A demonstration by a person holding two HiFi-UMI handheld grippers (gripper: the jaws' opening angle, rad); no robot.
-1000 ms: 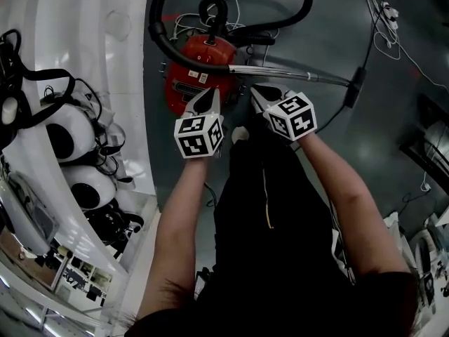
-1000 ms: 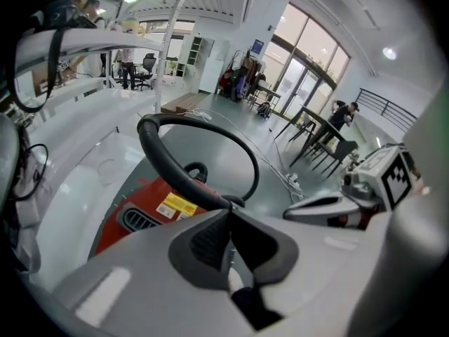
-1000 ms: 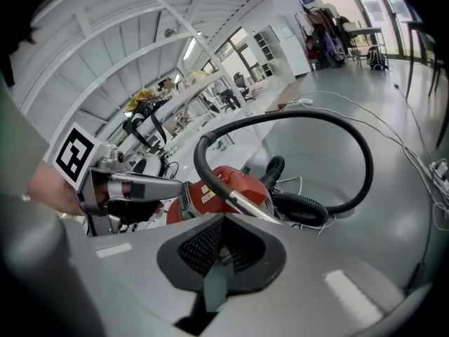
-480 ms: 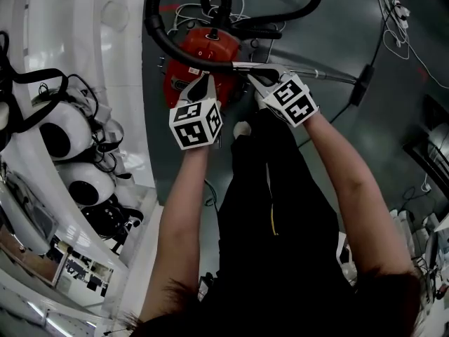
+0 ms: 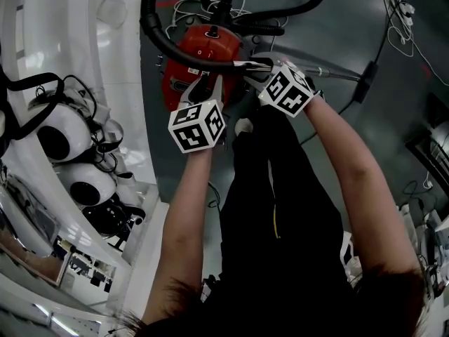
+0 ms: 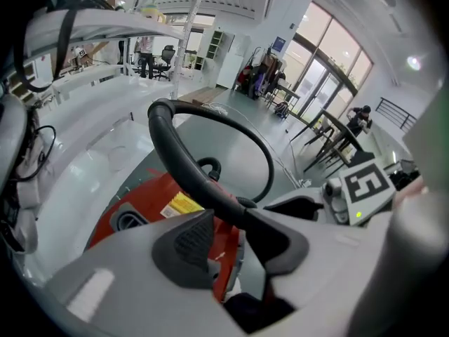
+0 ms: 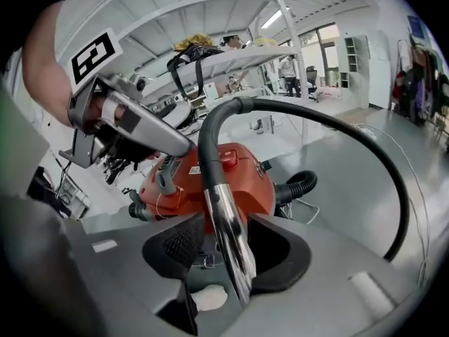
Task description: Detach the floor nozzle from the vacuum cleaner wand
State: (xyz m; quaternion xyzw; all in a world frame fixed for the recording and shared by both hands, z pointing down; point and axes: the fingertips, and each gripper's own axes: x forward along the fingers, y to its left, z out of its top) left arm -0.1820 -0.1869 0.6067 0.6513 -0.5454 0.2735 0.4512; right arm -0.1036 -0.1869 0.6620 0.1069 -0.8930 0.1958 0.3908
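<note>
- One red canister vacuum cleaner (image 5: 210, 44) is counted.
- One black ribbed hose (image 5: 149, 23) is seen.
- One shiny metal wand (image 5: 333, 74) is counted.
- One black floor nozzle (image 5: 366, 81) is seen.
- Two white rounded shells with black openings (image 5: 59, 137) (image 5: 90, 186) are counted on the white bench (image 5: 84, 34).
- One white power strip (image 5: 401, 9) is seen.
</note>
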